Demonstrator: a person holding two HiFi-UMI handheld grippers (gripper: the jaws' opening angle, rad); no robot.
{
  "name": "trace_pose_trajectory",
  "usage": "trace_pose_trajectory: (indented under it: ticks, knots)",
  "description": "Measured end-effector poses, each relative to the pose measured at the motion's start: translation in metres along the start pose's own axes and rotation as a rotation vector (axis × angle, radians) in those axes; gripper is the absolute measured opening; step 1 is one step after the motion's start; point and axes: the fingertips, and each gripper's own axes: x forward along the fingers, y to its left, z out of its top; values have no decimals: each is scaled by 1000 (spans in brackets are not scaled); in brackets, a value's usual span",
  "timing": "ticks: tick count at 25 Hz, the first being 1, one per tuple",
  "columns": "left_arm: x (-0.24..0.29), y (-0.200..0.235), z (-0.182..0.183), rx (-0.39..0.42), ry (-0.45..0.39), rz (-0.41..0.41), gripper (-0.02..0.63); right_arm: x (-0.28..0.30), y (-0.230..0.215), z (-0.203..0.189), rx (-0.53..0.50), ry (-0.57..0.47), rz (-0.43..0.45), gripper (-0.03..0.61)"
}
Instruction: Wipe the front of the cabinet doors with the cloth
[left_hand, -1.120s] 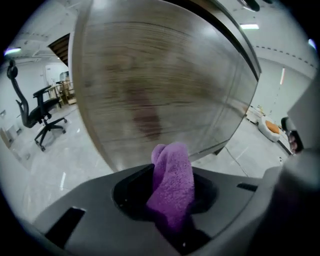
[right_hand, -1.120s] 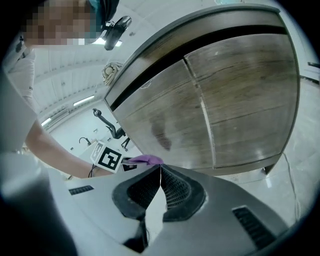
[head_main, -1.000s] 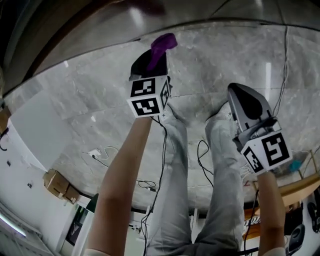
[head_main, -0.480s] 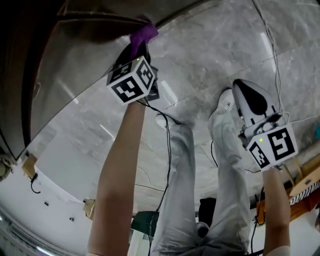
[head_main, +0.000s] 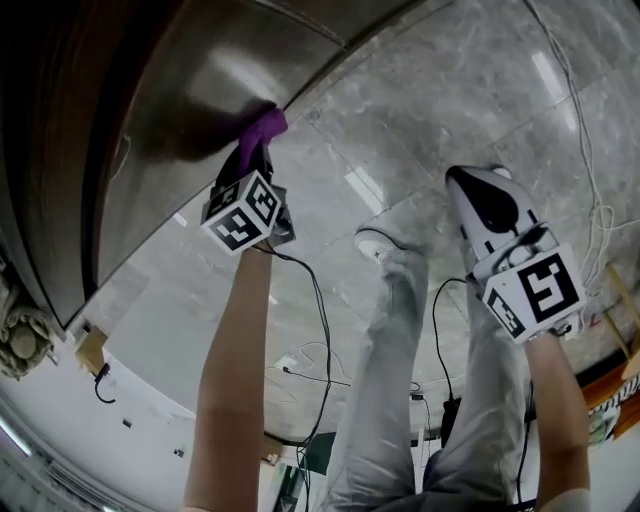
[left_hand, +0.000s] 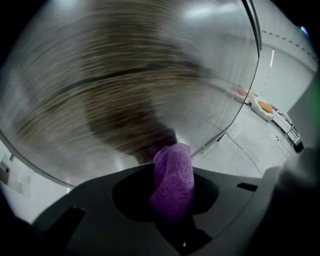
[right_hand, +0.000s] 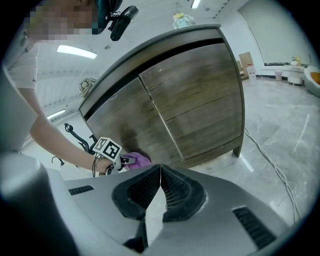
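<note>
My left gripper (head_main: 255, 152) is shut on a purple cloth (head_main: 263, 127) and presses it against the lower part of the brown wooden cabinet door (head_main: 190, 90). In the left gripper view the cloth (left_hand: 173, 175) bulges out between the jaws, touching the blurred wood grain (left_hand: 125, 85). My right gripper (head_main: 468, 183) hangs shut and empty over the floor, away from the cabinet. In the right gripper view its jaws (right_hand: 159, 172) meet with nothing between them, and beyond them are the cabinet (right_hand: 195, 95), the left gripper's marker cube (right_hand: 107, 148) and the cloth (right_hand: 138, 159).
The grey marble floor (head_main: 420, 90) runs along the cabinet's foot. Black cables (head_main: 318, 300) trail over it by the person's grey trouser legs (head_main: 395, 380) and white shoe (head_main: 375, 243). A white cable (right_hand: 272, 165) lies to the cabinet's right.
The left gripper has carried the cloth from the cabinet's bottom edge up onto the door face and along it. The head view has swung. The right gripper has kept its place, shut.
</note>
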Motion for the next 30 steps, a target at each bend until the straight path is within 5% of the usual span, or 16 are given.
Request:
trace_pose_trajectory:
  ticks: [6, 13, 20, 26, 30]
  knots:
    - [-16, 75, -45, 47, 100, 99, 100, 18, 35, -4, 34, -21, 9, 26]
    - [-31, 86, -61, 4, 137, 170, 100, 17, 44, -17, 23, 24, 58, 26]
    - [-2, -55, -52, 181, 146, -30, 100, -17, 8, 0, -22, 48, 93, 26]
    - [62, -177, -1, 182, 62, -160, 100, -50, -66, 6, -57, 15, 4, 26]
    - [96, -197, 13, 211, 43, -172, 100, -70, -101, -9, -21, -15, -81, 26]
